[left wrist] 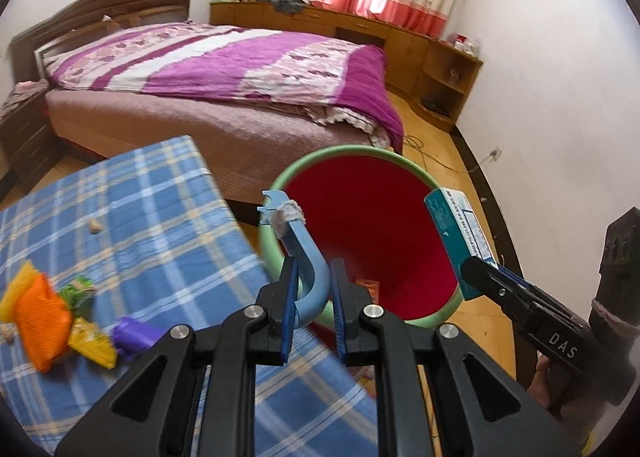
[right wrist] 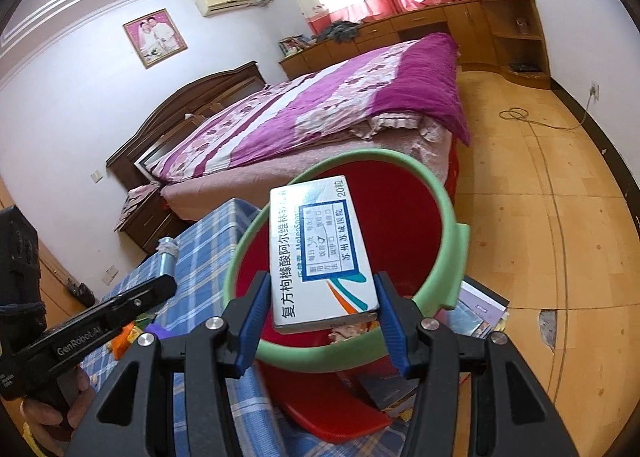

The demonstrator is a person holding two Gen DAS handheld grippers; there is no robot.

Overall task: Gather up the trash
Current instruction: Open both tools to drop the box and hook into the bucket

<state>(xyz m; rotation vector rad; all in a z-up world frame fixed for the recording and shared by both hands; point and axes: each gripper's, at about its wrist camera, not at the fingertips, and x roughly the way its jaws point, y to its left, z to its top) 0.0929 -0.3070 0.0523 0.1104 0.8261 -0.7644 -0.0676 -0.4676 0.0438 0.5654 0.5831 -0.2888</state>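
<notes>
Above the red bucket with the green rim, the right gripper is holding a white medicine box, its jaws clenched on the two sides of the box. Beside the blue checked table, the left gripper is gripping the light blue handle of the bucket. Orange, yellow and purple wrappers are lying on the table.
</notes>
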